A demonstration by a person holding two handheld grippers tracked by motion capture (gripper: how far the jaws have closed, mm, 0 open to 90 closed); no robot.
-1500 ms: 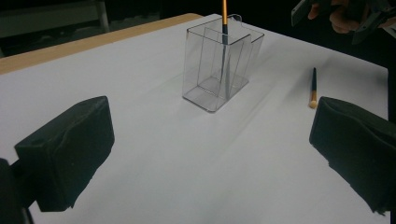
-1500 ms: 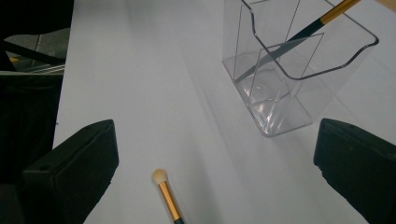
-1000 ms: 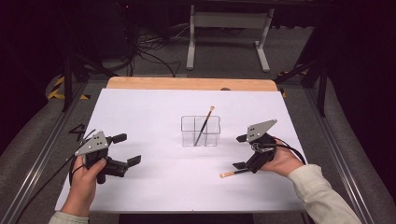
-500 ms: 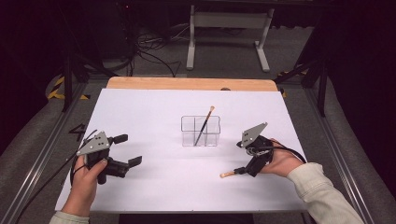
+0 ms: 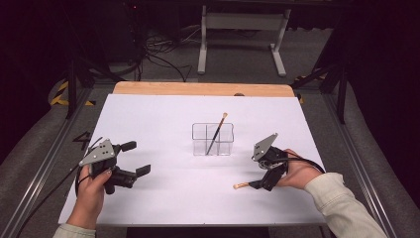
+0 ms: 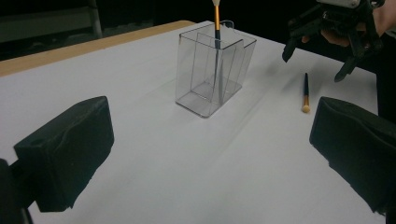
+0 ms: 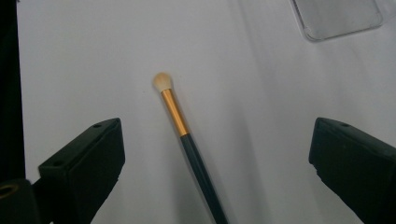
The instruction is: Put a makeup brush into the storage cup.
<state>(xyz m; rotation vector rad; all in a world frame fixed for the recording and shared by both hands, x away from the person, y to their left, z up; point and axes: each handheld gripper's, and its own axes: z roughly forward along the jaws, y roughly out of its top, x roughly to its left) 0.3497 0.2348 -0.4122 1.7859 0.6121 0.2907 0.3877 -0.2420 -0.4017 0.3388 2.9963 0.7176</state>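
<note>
Right gripper view: a makeup brush [image 7: 187,140] lies flat on the white table [image 7: 261,93], pale tip pointing away, gold ferrule behind it, dark handle running down between the wide-open jaws, which touch nothing. The corner of the clear organizer [image 7: 341,16] peeks in at upper right. From the high view that brush [image 5: 243,185] is just a short sliver poking out from under the right gripper [image 5: 262,182], tilted low over it. The left gripper view brings what the others miss: the clear organizer [image 6: 212,70] has inner dividers, and a second brush [image 6: 217,28] stands leaning inside it. The left gripper [image 5: 136,158] sits well apart at the table's left, jaws spread wide and empty. Nothing lies between the lying brush and the organizer.
</note>
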